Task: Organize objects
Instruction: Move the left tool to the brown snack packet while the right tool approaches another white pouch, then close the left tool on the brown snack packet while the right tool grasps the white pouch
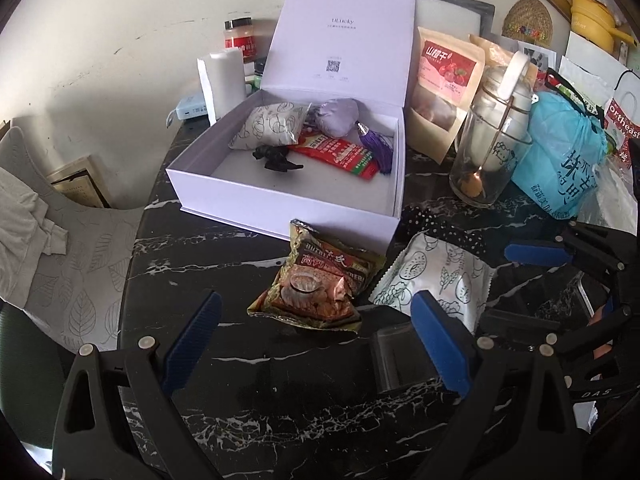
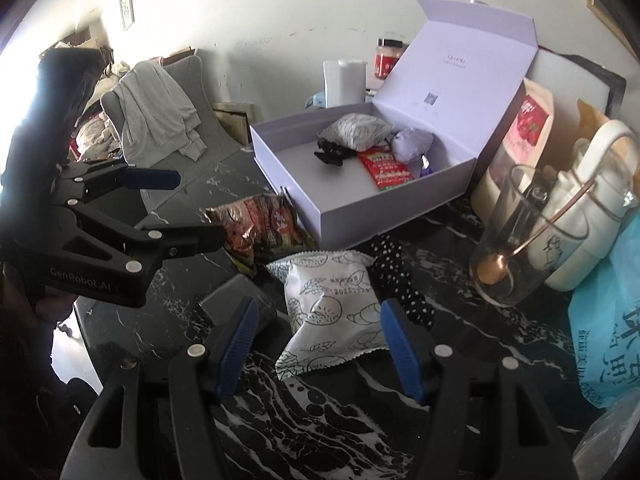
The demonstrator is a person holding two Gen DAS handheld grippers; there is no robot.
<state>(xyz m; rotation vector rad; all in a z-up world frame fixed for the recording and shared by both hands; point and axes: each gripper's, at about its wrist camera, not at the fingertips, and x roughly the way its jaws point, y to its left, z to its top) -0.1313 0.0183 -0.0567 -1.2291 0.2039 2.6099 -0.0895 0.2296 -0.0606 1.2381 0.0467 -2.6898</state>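
Note:
An open lilac box stands on the black marble table. It holds a white patterned pouch, a black toy, a red packet and a purple sachet. A brown snack packet lies in front of the box, just ahead of my open left gripper. A white printed packet lies between the fingers of my open right gripper. A black dotted cloth lies beside it.
A glass with a spoon, a blue bag, a kraft snack pouch, a paper roll and a jar crowd the table's back and right. A dark clear container sits near the fingers. A chair with clothes stands left.

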